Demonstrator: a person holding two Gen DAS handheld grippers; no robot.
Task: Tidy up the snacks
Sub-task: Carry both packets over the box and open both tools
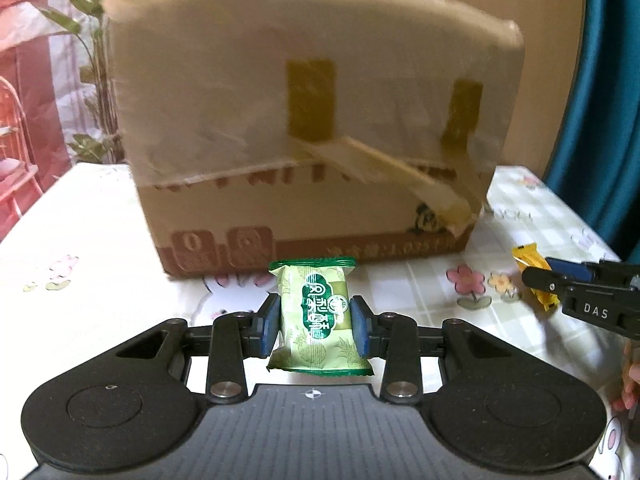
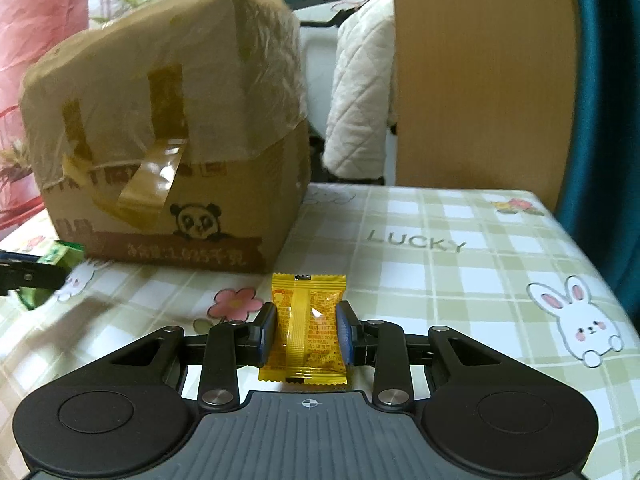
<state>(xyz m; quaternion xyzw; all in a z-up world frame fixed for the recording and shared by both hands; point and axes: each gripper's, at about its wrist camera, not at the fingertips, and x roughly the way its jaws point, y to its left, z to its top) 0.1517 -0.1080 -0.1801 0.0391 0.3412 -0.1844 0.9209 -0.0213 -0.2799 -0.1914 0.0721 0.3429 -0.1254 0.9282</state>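
My left gripper (image 1: 316,326) is shut on a green snack packet (image 1: 318,320), held upright above the table in front of a taped cardboard box (image 1: 304,140). My right gripper (image 2: 307,330) is shut on a yellow snack packet (image 2: 306,328), also clear of the table. In the left wrist view the right gripper (image 1: 538,280) shows at the right edge with the yellow packet (image 1: 530,256). In the right wrist view the left gripper's fingers (image 2: 32,276) appear at the left edge with the green packet (image 2: 60,254). The box (image 2: 168,140) bears a panda print.
A checked tablecloth (image 2: 460,280) with rabbits, flowers and the word LUCKY covers the table. A wooden board (image 2: 480,80) and a quilted cloth (image 2: 360,92) stand behind the table. A plant (image 1: 92,60) rises at the far left. A teal curtain (image 1: 608,100) hangs at right.
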